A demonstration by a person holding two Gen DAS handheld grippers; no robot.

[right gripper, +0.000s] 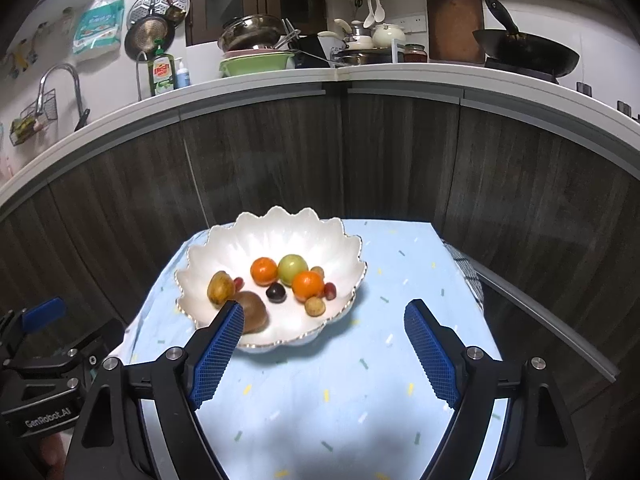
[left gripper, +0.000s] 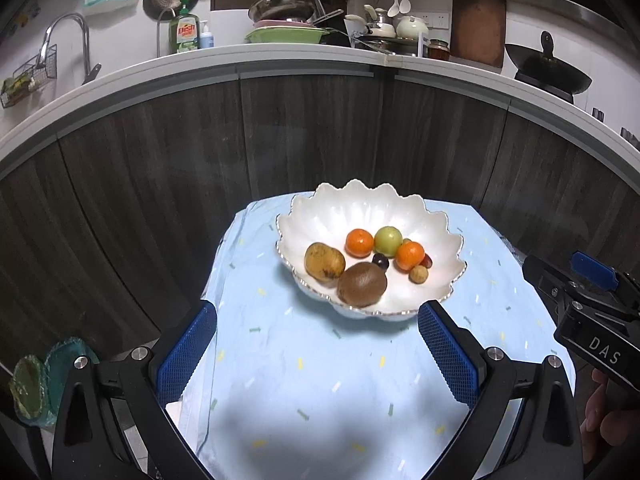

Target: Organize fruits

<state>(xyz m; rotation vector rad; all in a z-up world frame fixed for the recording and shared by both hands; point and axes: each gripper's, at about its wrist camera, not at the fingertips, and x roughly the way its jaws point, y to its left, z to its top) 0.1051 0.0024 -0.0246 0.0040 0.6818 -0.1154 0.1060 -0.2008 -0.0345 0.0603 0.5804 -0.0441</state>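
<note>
Your left gripper [left gripper: 318,322] and right gripper [right gripper: 324,318] both hover empty, fingers spread wide, near the scalloped white bowl [left gripper: 436,236] holding all the fruits [left gripper: 362,283] on the blue cloth [left gripper: 304,380].

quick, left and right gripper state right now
Left gripper: open, holding nothing, short of the white bowl.
Right gripper: open, holding nothing.

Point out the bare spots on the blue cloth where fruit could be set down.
The blue cloth is bare between the white bowl and the camera, and along its right side beside the bowl. The bowl's middle is crowded: kiwi, two oranges, green fruit and small ones. Both hand-held grippers, left and right, are open.
</note>
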